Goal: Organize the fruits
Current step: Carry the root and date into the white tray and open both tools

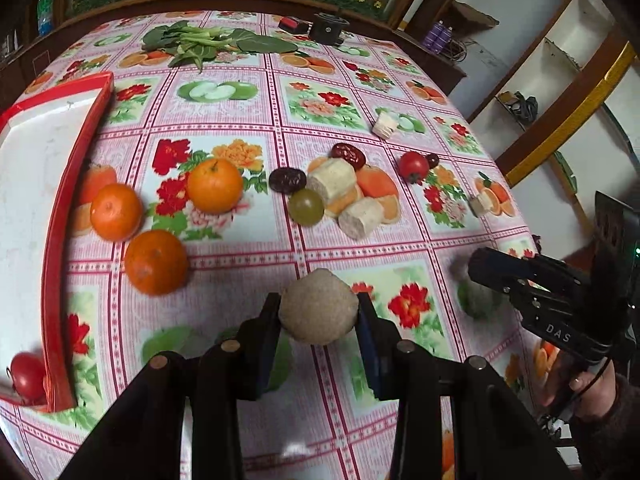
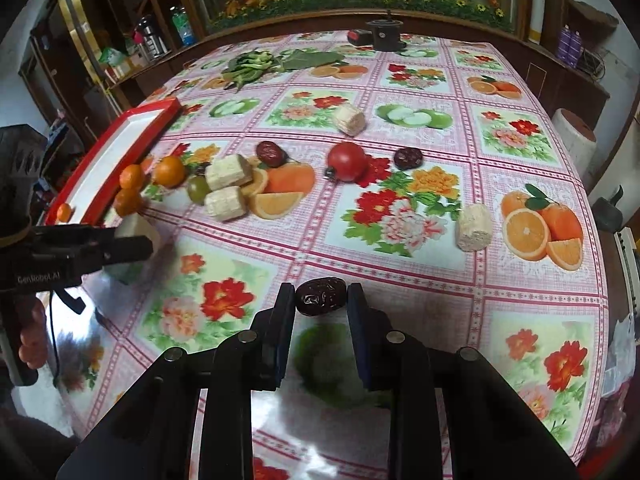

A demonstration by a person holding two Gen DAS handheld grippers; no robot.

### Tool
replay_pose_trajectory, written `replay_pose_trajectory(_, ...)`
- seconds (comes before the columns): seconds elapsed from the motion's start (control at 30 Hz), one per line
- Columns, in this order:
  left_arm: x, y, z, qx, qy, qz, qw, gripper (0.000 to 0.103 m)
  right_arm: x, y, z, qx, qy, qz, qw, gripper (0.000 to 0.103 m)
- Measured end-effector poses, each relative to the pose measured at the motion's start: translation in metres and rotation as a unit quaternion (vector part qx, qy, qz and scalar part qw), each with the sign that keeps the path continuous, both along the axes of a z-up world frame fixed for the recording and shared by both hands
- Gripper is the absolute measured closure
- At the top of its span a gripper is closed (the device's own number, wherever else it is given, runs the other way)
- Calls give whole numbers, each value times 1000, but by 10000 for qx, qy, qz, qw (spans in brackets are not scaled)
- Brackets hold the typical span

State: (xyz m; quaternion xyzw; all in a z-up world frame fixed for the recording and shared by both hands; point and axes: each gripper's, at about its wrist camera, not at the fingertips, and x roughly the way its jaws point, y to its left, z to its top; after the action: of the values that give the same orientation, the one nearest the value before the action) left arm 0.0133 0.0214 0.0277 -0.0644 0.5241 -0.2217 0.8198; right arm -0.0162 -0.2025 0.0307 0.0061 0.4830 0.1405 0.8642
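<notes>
**Both tongs loaded over the fruit-print table**

Across the whole scene spreads the table [image 2: 400, 240], covered by a pink checked cloth printed with oranges, apples and flowers. At its left edge lies the red-rimmed tray [image 1: 60, 200] with a white floor; one small tomato [image 1: 26, 376] sits in the tray's near corner.

Leafy greens [image 1: 208, 42] lie at the far end of the cloth, well apart from everything else.

Just beside the tray's rim sit three mandarins [image 1: 156, 262], close together. Right of them is a cluster: two pale cut corn-like pieces [image 1: 334, 178] touching each other, a green grape [image 1: 306, 207] against them, and dark red dates [image 1: 287, 180] at the cluster's far side. Further right stand another tomato [image 2: 347, 161] and a date [image 2: 408, 158], with two more pale pieces [image 2: 474, 227] scattered apart from them.

The left gripper [image 1: 318, 308] is clamped on a round, rough tan fruit [image 1: 318, 306], both pads pressing its sides, held above the cloth near the table's front.

The right gripper [image 2: 321, 298] is clenched on a wrinkled dark red date [image 2: 321, 297], pinched end to end between its pads, above the cloth at the table's near side. A hand [image 1: 580, 392] grips its handle.
</notes>
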Motion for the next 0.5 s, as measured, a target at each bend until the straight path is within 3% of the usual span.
replay_pose_trajectory(0.27,-14,26,11,-137,-96,61,9998,64,2,46,4,89,50,350,9993,77)
replay_pose_trajectory(0.5,-19,74,26,-273,-230,430,9984,64,16,105,14,207,0,847,9962,77)
